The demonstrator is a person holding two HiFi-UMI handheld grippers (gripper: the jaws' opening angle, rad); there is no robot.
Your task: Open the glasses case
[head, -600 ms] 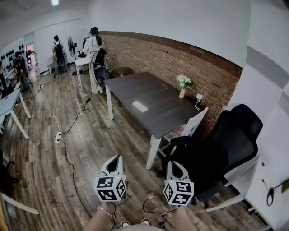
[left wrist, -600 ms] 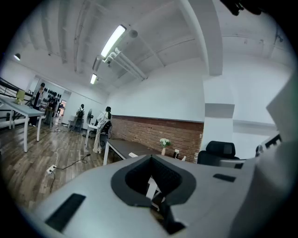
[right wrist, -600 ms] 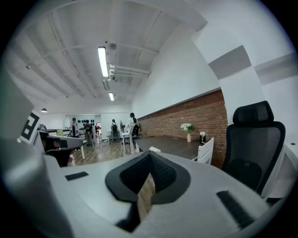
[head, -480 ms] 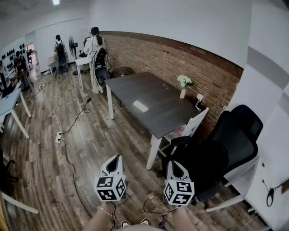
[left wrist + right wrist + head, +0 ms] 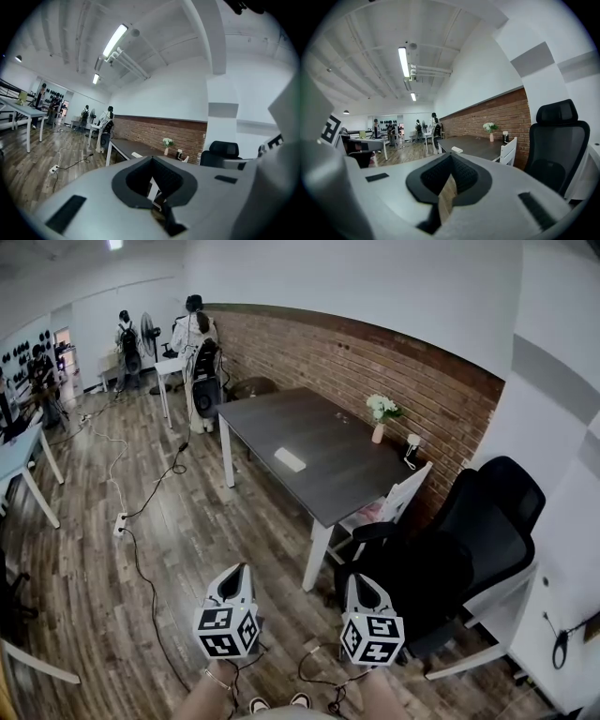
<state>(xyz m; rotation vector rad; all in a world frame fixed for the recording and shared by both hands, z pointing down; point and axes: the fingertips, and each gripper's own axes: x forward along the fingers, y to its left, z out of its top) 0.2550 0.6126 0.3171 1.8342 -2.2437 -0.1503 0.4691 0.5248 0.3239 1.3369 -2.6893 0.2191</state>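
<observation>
Head view: the white oblong glasses case (image 5: pixel 291 459) lies flat on the dark table (image 5: pixel 347 474), well ahead of both claws; its lid seam is too small to tell. Left gripper (image 5: pixel 237 576) and right gripper (image 5: pixel 357 583) hold jaws together, empty.

light: bright ceiling tubes (image 5: pixel 404 61) | edges: fisheye-bent, dark corners | focus: sharp

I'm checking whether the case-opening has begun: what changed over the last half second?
Almost nothing. The left gripper and right gripper stay where they were, shut and empty above the floor; nothing was grasped. The white case lies untouched on the dark table. Only a distant person has stepped nearer the fan.
</observation>
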